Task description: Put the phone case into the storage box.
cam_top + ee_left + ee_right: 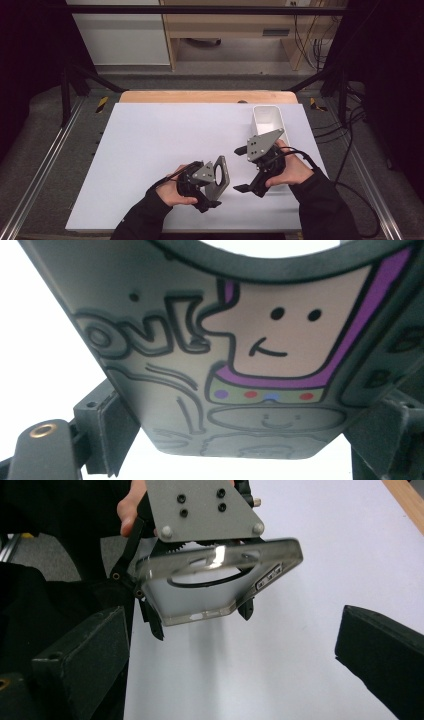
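Grey-tinted clear plastic: a phone case (220, 175), see-through with a dark ring on its back and button cut-outs along one edge.
Printed side: in the left gripper view the case (210, 365) sits right against the lens, showing a cartoon face with dot eyes, a purple outline and drawn letters.
Left gripper (212, 192): jaws clamped on the two long edges of the case, holding it up off the table, tilted on edge.
Same grip from the right gripper view: the case (220, 587) hangs under the grey plate, a black jaw tip on either side of it.
Right gripper (244, 169): jaws spread wide, nothing between them, pointing toward the case and close beside it without touching.
White bin (269, 122): on the table's far right side, behind the right hand.
Table (160, 145): white top, wooden strip at the far edge.
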